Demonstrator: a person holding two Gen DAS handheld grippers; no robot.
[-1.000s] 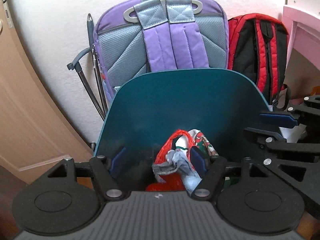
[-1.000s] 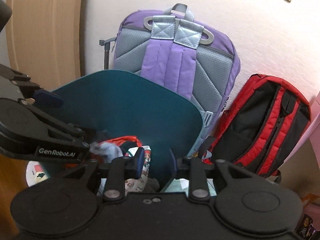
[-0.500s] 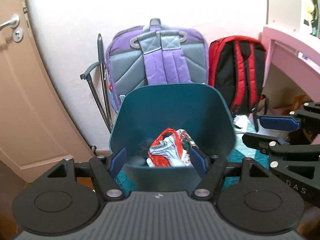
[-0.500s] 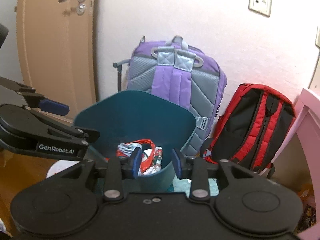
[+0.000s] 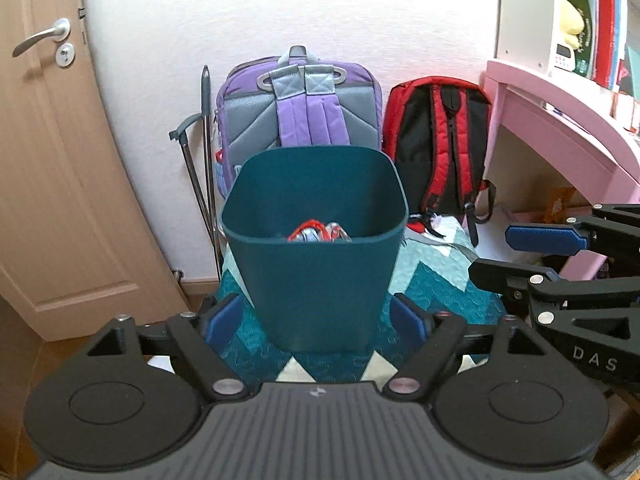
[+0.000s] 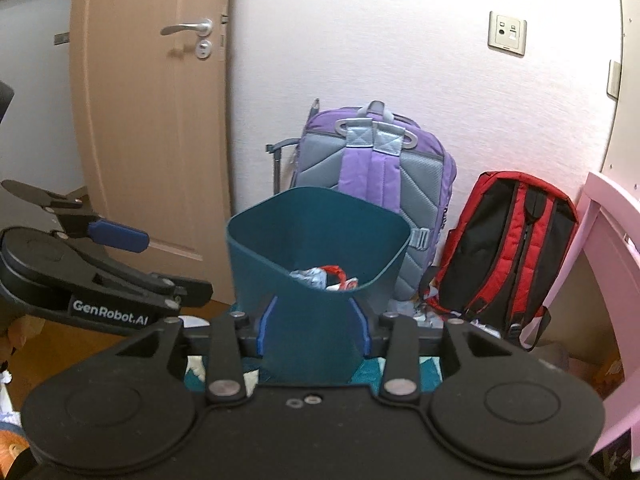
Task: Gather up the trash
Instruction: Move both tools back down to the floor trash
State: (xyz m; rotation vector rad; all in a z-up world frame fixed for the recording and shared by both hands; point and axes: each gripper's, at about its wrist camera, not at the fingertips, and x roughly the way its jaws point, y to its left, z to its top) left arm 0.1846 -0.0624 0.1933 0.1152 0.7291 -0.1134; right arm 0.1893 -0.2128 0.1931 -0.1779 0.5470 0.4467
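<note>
From the left wrist camera, the left hand-held gripper (image 5: 316, 318) has its two blue-padded fingers spread wide, one on each side of the lower part of a teal bin (image 5: 316, 264), and nothing is held between them. Whether the pads touch the bin wall cannot be told. The bin stands upright on a teal and white zigzag quilt (image 5: 432, 280). Crumpled trash (image 5: 318, 234), red, white and silvery, lies inside it and shows just above the near rim. Behind the bin a purple backpack (image 5: 298, 112) leans against the white wall, with a red and black backpack (image 5: 438, 140) just beside it to the right. A wooden door (image 5: 52, 160) with a metal handle fills the left side, and thin dark poles (image 5: 204, 152) stand between the door and the purple backpack. A pink desk (image 5: 560, 120) with a shelf above it is at the right. The right hand-held gripper (image 5: 532, 256) reaches in from the right edge, its fingers apart and empty.

From the right wrist camera, the right hand-held gripper (image 6: 314, 326) is spread, its blue pads flanking the narrow base of the teal bin (image 6: 316, 240); contact cannot be judged here either. The trash (image 6: 324, 278) rests low inside the bin. The left hand-held gripper (image 6: 156, 264) shows at the left, fingers apart, in front of the door (image 6: 148, 120). The purple backpack (image 6: 376, 160) and the red and black backpack (image 6: 512, 240) stand against the wall behind.
</note>
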